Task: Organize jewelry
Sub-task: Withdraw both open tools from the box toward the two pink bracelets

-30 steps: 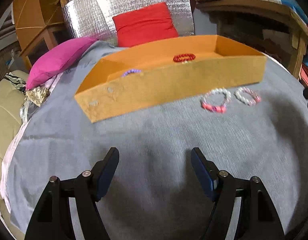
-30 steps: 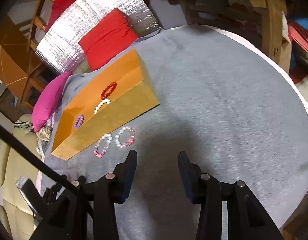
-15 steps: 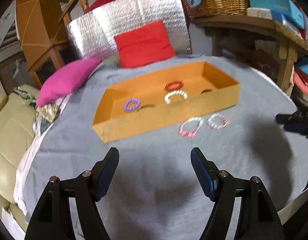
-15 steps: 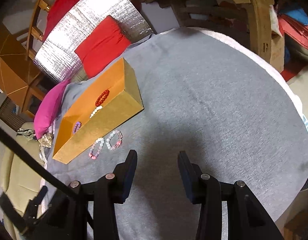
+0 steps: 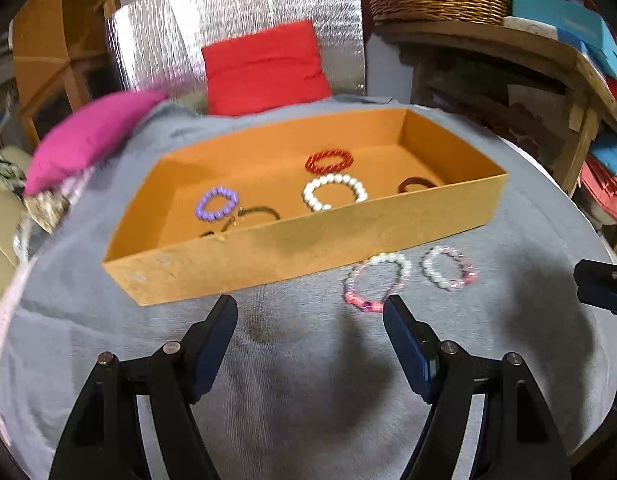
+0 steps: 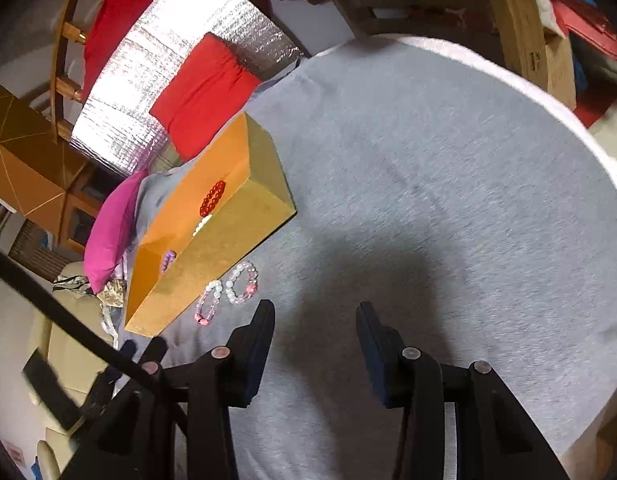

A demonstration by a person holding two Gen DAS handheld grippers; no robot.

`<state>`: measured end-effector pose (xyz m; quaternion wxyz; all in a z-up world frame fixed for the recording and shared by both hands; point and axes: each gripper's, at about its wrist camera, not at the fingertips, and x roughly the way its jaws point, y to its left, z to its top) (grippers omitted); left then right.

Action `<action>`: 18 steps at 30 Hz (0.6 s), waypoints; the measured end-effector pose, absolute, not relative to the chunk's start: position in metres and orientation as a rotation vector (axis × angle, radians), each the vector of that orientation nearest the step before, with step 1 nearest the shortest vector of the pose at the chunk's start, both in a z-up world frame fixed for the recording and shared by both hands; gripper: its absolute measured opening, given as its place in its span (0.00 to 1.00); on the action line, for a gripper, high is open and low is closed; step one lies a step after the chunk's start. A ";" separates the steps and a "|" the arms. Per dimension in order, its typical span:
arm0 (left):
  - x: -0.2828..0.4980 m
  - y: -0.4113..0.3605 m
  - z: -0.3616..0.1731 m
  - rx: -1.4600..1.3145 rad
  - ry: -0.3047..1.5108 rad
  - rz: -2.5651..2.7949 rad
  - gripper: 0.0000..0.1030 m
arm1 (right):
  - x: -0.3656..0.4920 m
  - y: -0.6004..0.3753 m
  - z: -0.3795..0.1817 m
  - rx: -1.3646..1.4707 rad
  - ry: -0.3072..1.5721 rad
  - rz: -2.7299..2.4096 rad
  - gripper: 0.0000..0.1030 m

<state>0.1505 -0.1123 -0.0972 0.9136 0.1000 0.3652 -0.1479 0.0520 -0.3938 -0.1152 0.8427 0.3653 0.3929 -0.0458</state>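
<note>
Here the left gripper point(image 5: 310, 312) is hovering over the grey cloth point(image 5: 308, 380) with its fingers spread wide and nothing between them. The right gripper point(image 6: 315, 318) is likewise hanging over the cloth, fingers wide apart and empty.

In the left wrist view an orange box point(image 5: 292, 246) is lying at about twelve o'clock from the fingertips, just beyond them, with its long near wall facing the camera. Inside it a red bracelet point(image 5: 329, 161) is sitting toward the far side, a white bracelet point(image 5: 335, 191) is lying just in front of it, a purple bracelet point(image 5: 217, 203) is resting toward ten o'clock, and a dark bracelet point(image 5: 416, 184) is peeking above the near wall at one o'clock. Another thin dark piece point(image 5: 252, 216) is lying beside the purple one; what it is cannot be told.

Outside the box, two bracelets are lying on the cloth at about one o'clock: a pink and white bracelet point(image 5: 376, 278) just beside the right fingertip, and a pale pink bracelet point(image 5: 448, 268) next to it, close but apart. Both are sitting near the box's front wall without touching it.

In the right wrist view the same pair is showing at about eleven o'clock from the fingers, beside the box.

A red cushion point(image 5: 264, 68) and a pink cushion point(image 5: 88, 140) are lying beyond the box.
</note>
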 end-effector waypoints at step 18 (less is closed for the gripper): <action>0.180 -0.057 -0.098 0.152 0.888 -0.175 0.74 | 0.150 -0.323 -0.122 0.510 0.920 -0.092 0.44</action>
